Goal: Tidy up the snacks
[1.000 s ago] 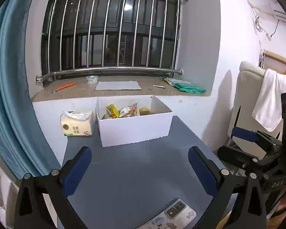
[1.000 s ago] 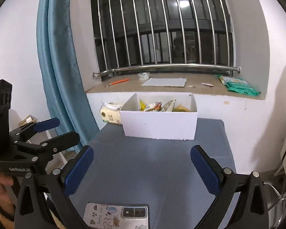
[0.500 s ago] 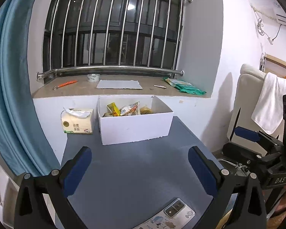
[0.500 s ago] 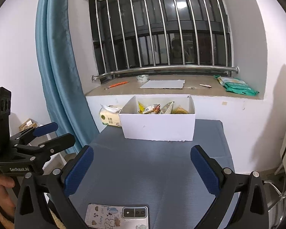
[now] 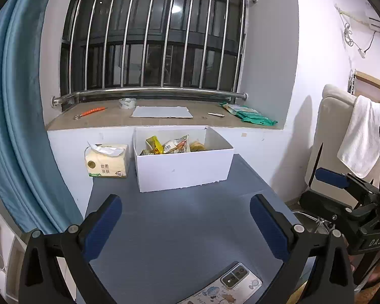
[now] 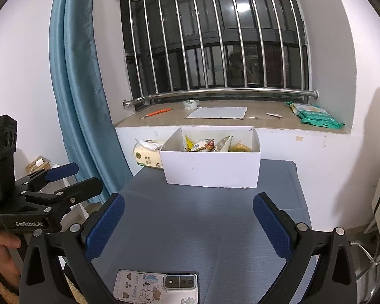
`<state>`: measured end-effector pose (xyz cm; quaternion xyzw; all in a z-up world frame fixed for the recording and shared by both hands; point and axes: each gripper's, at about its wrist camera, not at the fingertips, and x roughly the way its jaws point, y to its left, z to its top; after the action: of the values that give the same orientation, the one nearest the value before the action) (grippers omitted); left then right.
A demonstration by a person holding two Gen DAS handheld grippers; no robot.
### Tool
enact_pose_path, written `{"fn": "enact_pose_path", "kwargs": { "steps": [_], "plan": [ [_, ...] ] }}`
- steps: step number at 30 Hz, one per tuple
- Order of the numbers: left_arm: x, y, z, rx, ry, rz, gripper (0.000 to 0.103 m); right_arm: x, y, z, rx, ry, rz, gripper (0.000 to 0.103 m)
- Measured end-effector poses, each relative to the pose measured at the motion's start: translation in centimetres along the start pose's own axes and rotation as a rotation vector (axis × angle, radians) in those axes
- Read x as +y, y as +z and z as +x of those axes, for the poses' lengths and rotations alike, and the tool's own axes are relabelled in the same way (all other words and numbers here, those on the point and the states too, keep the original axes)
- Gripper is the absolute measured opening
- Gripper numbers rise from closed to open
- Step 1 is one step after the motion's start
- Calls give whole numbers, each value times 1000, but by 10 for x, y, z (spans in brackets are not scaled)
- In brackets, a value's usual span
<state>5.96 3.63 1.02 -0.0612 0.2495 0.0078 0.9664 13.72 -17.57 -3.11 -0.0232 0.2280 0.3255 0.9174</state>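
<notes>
A white box (image 5: 185, 168) stands at the far end of the grey-blue table (image 5: 185, 228), against the wall. Several snack packets (image 5: 168, 145) lie inside it. The box also shows in the right wrist view (image 6: 211, 168), with the snack packets (image 6: 210, 144) in it. My left gripper (image 5: 185, 224) is open and empty, well short of the box. My right gripper (image 6: 188, 223) is open and empty, also well short of the box. Each gripper shows from the side in the other's view, the right one (image 5: 342, 195) and the left one (image 6: 63, 182).
A phone (image 6: 157, 287) in a cartoon case lies at the table's near edge. A tissue pack (image 5: 106, 160) stands left of the box. The window sill (image 5: 162, 117) holds a grey sheet, tape, a tool and green packets (image 5: 249, 115). A blue curtain (image 5: 15, 116) hangs at left, a towel-draped chair (image 5: 342, 136) at right.
Both views have tilted up a little and drawn slightly back. The box and the phone have not moved. Both grippers stay open.
</notes>
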Motion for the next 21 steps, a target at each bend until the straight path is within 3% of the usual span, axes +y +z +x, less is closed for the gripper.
{"fn": "enact_pose_path", "kwargs": {
  "steps": [21],
  "plan": [
    [0,0,3,7,1,4,103,1,1,-2,2,0,3,103]
  ]
}}
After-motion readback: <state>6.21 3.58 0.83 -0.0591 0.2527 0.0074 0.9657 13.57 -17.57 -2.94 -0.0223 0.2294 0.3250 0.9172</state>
